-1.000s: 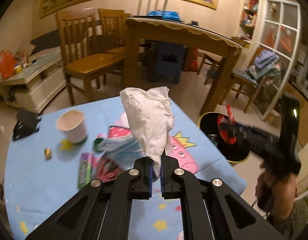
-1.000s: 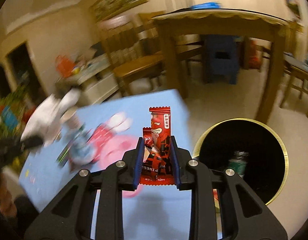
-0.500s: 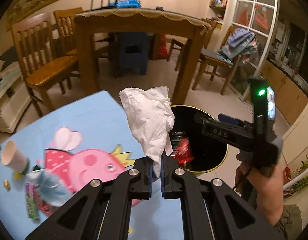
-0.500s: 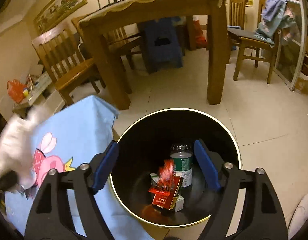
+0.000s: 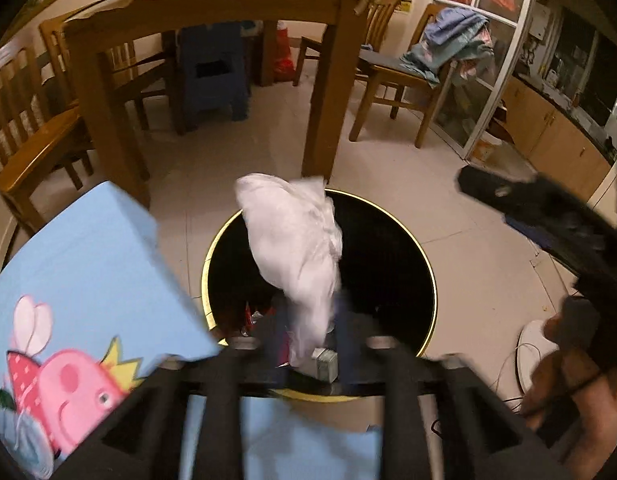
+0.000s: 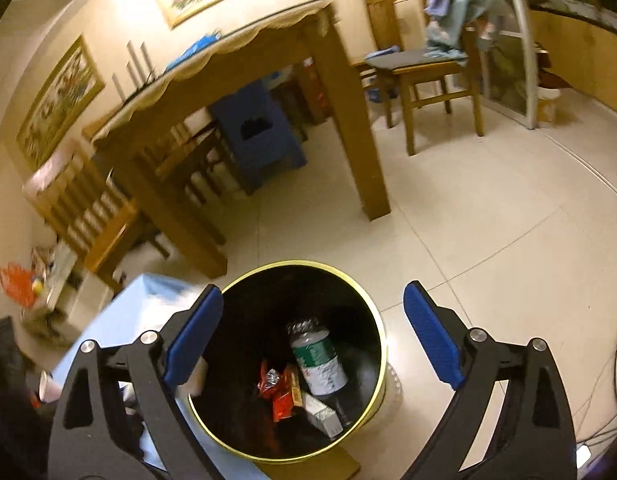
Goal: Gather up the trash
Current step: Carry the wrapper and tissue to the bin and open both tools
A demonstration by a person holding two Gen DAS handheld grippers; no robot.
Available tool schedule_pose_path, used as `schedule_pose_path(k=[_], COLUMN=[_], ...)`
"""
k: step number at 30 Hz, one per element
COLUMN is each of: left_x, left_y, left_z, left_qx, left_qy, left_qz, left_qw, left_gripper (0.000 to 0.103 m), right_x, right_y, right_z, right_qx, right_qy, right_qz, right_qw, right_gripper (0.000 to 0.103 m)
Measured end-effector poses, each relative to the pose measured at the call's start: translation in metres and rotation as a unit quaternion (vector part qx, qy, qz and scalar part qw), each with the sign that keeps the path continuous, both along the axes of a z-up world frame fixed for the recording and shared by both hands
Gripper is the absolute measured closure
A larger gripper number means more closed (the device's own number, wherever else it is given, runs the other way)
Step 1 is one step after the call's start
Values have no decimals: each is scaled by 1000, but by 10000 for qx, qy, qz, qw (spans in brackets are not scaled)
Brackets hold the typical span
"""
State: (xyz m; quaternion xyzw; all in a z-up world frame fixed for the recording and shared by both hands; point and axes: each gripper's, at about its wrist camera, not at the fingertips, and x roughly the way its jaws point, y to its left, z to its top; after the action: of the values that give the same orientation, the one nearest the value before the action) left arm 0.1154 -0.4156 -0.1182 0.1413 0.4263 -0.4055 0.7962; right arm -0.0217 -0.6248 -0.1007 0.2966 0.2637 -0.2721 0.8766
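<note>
A crumpled white tissue (image 5: 296, 248) hangs over the black trash bin with a gold rim (image 5: 428, 276). My left gripper (image 5: 310, 340) is above the bin; its fingers have parted and the tissue sits loosely between them, blurred. My right gripper (image 6: 312, 340) is wide open and empty above the same bin's gold rim (image 6: 372, 304), and shows at the right of the left wrist view (image 5: 548, 216). Inside the bin lie a red snack wrapper (image 6: 278, 392), a green-labelled bottle (image 6: 318, 356) and a small box (image 6: 322, 414).
The blue cartoon tablecloth (image 5: 80, 280) covers the low table left of the bin. A wooden dining table (image 5: 212, 40) and chairs (image 5: 392, 76) stand behind on the tiled floor. A blue stool (image 6: 260, 136) sits under the dining table.
My left gripper carried the tissue from over the table to above the bin and its fingers have opened. My right gripper dropped the red wrapper into the bin and pulled back, open.
</note>
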Motion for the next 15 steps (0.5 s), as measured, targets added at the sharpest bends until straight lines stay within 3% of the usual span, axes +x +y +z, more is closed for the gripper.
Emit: schedule_pose_path(k=[1,2,8,15], left_x=[1,1,2,-11], left_y=[-5,-8,-4,42], left_z=[-2,-4,-21,2], left_qx=[38,67,183,-22], left_qy=[-51,-74,187,130], left_qz=[41,69,86,217], left_qw=[10000,9999,9996,9997], left_gripper=[39,36,36,36], right_x=[-3,-6,-9,9], right_y=[-2,-4,-4,21], right_z=[1,3,8,17], right_qx=[-5,-18,-38,-319], right_qy=[-31,-43,-30,2], right_qz=[-25,-48,29,300], right_qw=[10000,10000,10000,9990], right_gripper=[11,11,11,9])
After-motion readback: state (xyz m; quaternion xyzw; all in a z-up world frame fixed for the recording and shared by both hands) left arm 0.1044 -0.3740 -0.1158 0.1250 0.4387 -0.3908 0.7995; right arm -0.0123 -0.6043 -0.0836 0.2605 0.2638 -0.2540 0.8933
